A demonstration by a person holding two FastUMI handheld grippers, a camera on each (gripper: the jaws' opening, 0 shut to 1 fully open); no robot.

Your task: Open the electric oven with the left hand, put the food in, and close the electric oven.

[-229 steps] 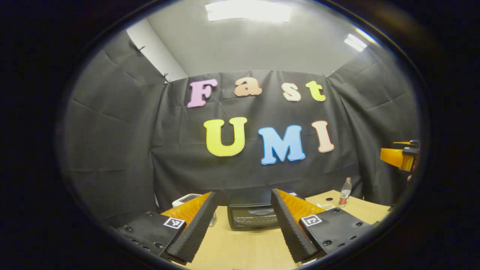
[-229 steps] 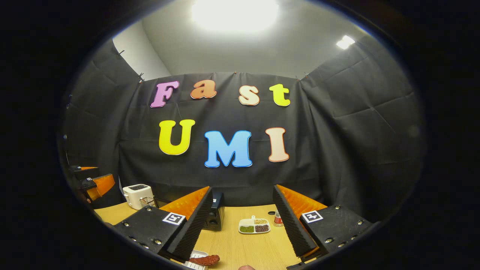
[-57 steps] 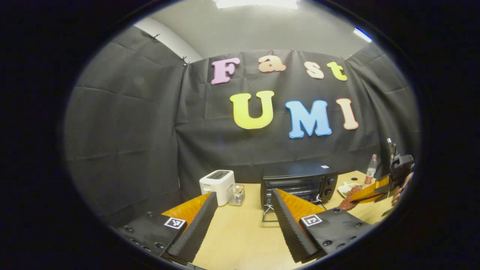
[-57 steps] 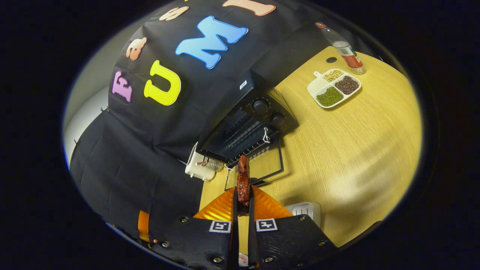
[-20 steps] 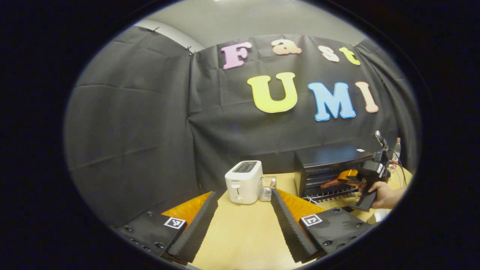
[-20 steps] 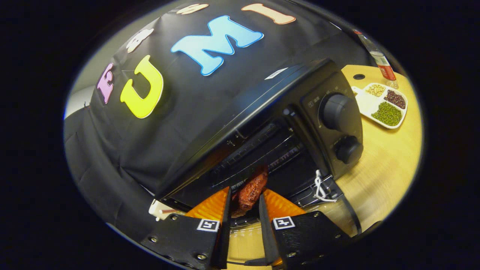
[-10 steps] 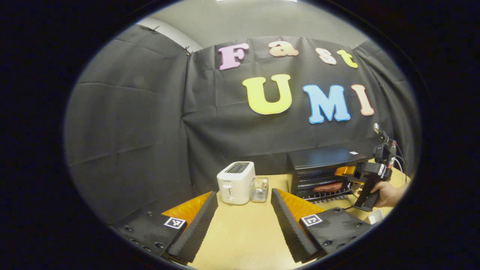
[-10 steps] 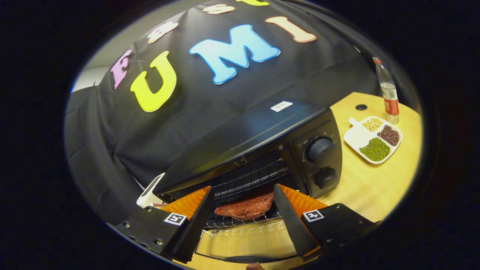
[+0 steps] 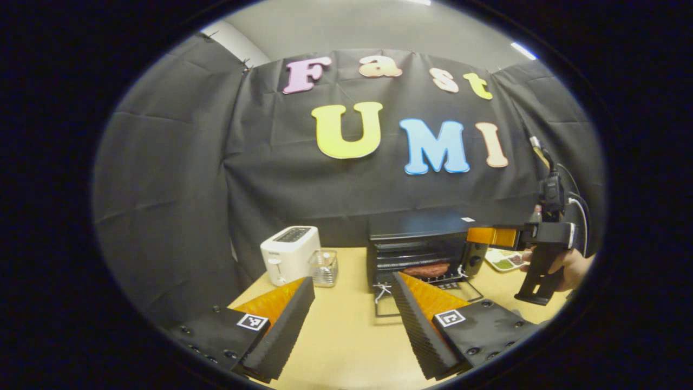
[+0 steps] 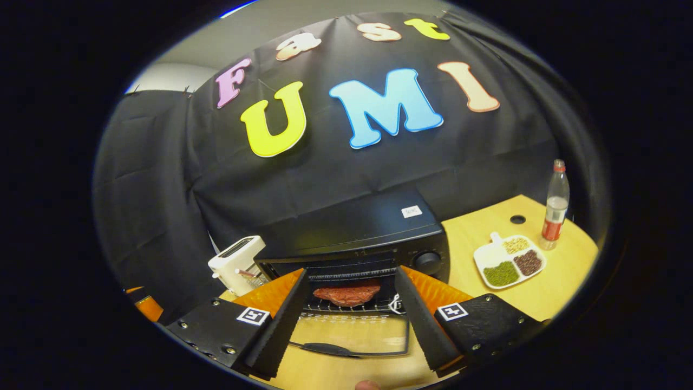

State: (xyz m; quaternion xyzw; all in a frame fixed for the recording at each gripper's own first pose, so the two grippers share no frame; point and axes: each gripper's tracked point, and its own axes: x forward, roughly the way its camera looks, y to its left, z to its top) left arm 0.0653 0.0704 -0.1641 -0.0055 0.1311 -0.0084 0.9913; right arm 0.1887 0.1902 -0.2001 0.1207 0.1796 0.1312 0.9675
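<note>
Right gripper (image 10: 349,325) withdrew, spread; food (image 10: 346,294) on oven (image 10: 357,227) rack ahead.

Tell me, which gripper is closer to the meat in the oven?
The right gripper. It sits open right in front of the open oven, facing the meat on the rack. The left gripper, also open, is farther back over the table.

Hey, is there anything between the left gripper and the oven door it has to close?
Nothing visible. The left gripper is open over bare table, and the oven door lies folded down just ahead to its right. The toaster and a small clear container stand off to the left.
</note>
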